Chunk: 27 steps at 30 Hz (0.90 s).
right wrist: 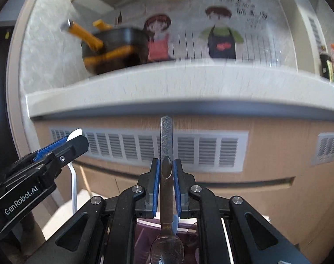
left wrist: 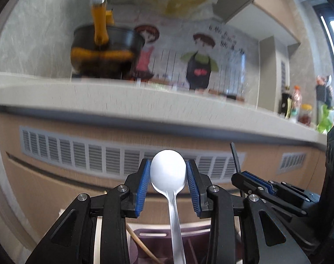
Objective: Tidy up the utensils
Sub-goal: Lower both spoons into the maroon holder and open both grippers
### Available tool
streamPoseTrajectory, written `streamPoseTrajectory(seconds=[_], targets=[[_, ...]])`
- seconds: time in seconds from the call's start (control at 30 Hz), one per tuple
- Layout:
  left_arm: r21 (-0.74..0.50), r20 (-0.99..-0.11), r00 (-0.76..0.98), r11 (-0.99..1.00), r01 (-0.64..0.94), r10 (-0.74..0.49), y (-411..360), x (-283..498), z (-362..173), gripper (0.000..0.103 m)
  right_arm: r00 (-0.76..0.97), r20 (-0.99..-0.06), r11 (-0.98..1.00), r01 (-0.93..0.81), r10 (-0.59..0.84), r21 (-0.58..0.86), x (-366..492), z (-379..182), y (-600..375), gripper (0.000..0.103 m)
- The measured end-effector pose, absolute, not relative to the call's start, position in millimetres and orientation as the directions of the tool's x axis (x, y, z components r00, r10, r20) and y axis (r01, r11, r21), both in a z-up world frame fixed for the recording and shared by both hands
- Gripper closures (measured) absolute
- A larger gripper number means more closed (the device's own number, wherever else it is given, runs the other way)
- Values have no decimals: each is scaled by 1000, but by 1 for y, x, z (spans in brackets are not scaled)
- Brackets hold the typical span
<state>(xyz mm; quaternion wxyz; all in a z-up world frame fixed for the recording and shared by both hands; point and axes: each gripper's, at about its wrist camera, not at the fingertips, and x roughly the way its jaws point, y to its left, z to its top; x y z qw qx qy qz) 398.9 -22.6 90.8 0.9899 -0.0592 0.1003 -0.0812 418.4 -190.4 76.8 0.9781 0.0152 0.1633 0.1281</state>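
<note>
My left gripper (left wrist: 168,171) is shut on the bowl of a white plastic spoon (left wrist: 168,170), bowl up, its handle hanging down toward a purple utensil holder (left wrist: 149,235) below. My right gripper (right wrist: 166,171) is shut on the handle of a metal spoon (right wrist: 166,145), handle end up, its bowl (right wrist: 167,250) hanging over the purple holder (right wrist: 145,233). Each gripper shows in the other's view: the right one at the lower right (left wrist: 255,180), the left one at the left (right wrist: 63,145) with the white spoon (right wrist: 74,134).
A pale countertop edge (left wrist: 145,101) runs across ahead, with a black pot with orange handles (left wrist: 105,50) on it and bottles (left wrist: 298,107) at the right. Below is a wood cabinet front with vent grilles (left wrist: 101,156). A wooden stick (left wrist: 142,246) stands in the holder.
</note>
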Motion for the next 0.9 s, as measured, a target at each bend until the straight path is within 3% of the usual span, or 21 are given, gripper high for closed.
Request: streamPoseTrajectory(seconds=[0.3,0.33,0.37,0.43,0.5,0.57,0.63,0.77,0.9], targets=[[-141,-303,941,984,111,-150,-24,432,33,67,904,-367,975,-220,218,38,445,31,-182,91],[-136,-313,938,984,111,-149,-25,432,30,65,899,-381,974,-223,217,30,444,26,-182,87],[-131,-330,931,985,115,-153,-26,432,26,62,892,-392,972,-232,224,26,445,22,-184,75],[-137,-349,923,984,117,-159,-25,430,23,47,879,-422,972,-235,223,26,440,18,-188,63],[-143,-352,922,983,114,-159,-22,420,26,47,877,-432,975,-220,210,27,428,19,-195,56],[-140,-358,921,984,111,-155,-18,410,31,43,879,-438,978,-207,190,10,412,23,-201,34],[-139,-367,920,986,94,-140,-12,395,37,30,885,-438,984,-179,157,-10,393,27,-209,24],[-138,-441,892,989,48,-104,1,364,41,26,868,-484,986,-159,113,-54,355,29,-220,15],[-103,-552,828,994,43,-93,6,335,26,22,817,-569,978,-183,94,-100,320,21,-220,13]])
